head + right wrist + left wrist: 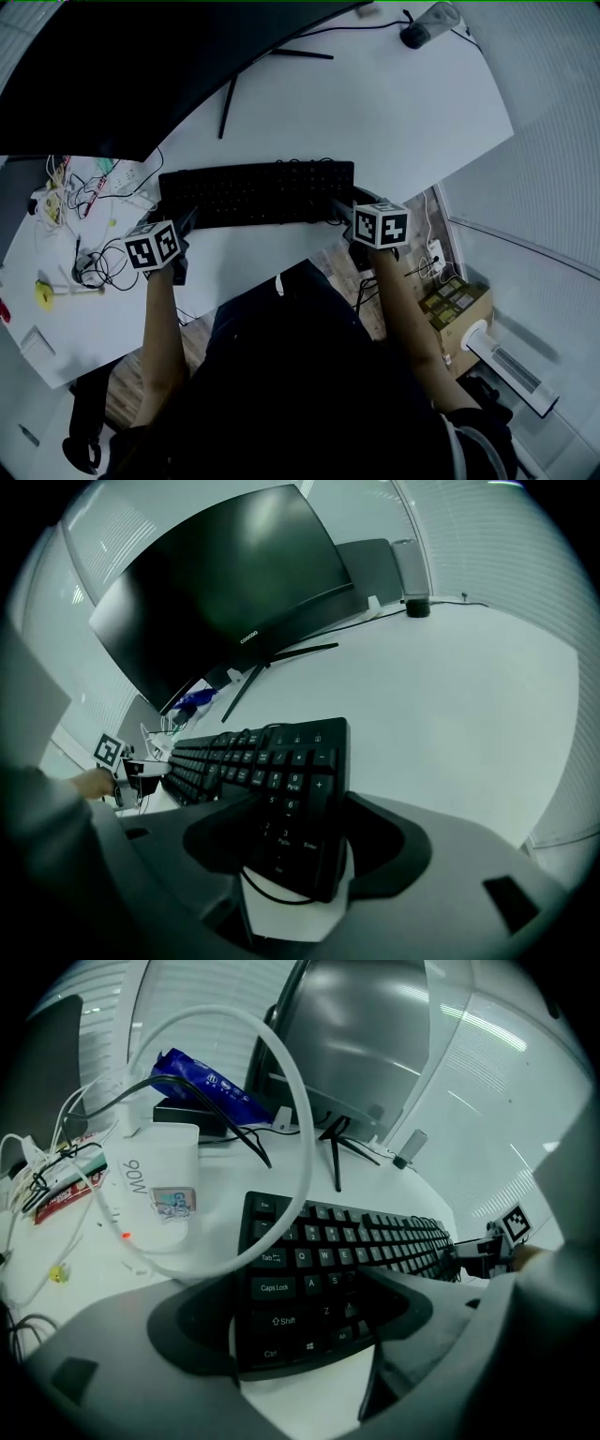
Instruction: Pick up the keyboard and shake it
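Keyboard (pixel 255 192) lies on the white desk (pixel 375 112) with its long axis running left-right; left gripper (pixel 187 219) pinches its left end, right gripper (pixel 339 208) its right end, so we need to lift both evenly.

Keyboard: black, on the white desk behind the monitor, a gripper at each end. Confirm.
No: the keyboard lies in front of the monitor, not behind it, as the head view shows. Black, on the white desk, left gripper and right gripper at its ends.
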